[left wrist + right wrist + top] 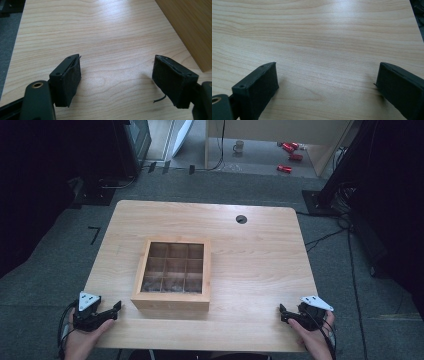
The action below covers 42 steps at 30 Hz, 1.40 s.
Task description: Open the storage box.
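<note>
Left gripper [118, 308], held in the person's left hand [85, 340] at the near left corner of the table [260, 250]: jaws spread wide, nothing between them, bare wood grain visible in the gap in the left gripper view [116, 75]. Its pads [72, 80] hover just over the tabletop, and a corner of the wooden box [190, 27] stands near, ahead and to the right of the jaws (not touching them). Right gripper [283, 312], held in the right hand [317, 340] at the near right edge of the table: jaws likewise wide apart and empty, with plain tabletop between them in the right gripper view [327, 82]. Wooden box [172, 270]: square, glass-topped lid shut over a three-by-three grid of compartments, resting slightly left of the table's centre, between the two grippers and nearer the left one. Beyond the box, a round cable hole [241, 219] near the far edge. On the floor behind the table, a mug [239, 146] and several red cans [290, 150].
</note>
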Each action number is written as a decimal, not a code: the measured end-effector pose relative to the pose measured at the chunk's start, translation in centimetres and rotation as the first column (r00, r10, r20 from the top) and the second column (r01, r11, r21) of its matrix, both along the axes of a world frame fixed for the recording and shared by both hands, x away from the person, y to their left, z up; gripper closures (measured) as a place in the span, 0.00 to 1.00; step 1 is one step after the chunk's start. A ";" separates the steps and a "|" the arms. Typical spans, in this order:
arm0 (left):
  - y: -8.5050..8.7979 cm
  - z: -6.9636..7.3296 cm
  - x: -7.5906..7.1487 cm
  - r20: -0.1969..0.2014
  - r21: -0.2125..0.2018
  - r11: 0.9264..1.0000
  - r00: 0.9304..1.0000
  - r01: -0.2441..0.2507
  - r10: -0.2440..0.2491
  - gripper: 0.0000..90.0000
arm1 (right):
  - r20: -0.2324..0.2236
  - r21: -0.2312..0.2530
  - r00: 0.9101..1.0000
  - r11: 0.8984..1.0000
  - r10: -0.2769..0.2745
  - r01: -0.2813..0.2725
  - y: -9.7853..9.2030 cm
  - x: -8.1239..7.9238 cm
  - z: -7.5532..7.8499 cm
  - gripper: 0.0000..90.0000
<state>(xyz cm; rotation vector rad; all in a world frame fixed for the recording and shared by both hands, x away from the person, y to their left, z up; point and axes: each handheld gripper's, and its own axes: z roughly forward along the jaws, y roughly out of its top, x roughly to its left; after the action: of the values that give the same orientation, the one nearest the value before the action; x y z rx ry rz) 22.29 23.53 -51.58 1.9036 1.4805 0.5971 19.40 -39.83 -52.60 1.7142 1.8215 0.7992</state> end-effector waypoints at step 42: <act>-3.4 3.1 -3.7 0.098 -0.184 0.917 0.935 0.353 -0.340 0.44 | 0.000 -0.002 1.000 1.000 0.012 -0.012 0.0 0.0 0.0 0.04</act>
<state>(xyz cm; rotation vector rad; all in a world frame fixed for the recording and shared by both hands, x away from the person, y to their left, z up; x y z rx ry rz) 18.61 20.10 -48.49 1.9068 1.0795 0.3276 19.42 -39.82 -52.60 1.7034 1.8332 0.8017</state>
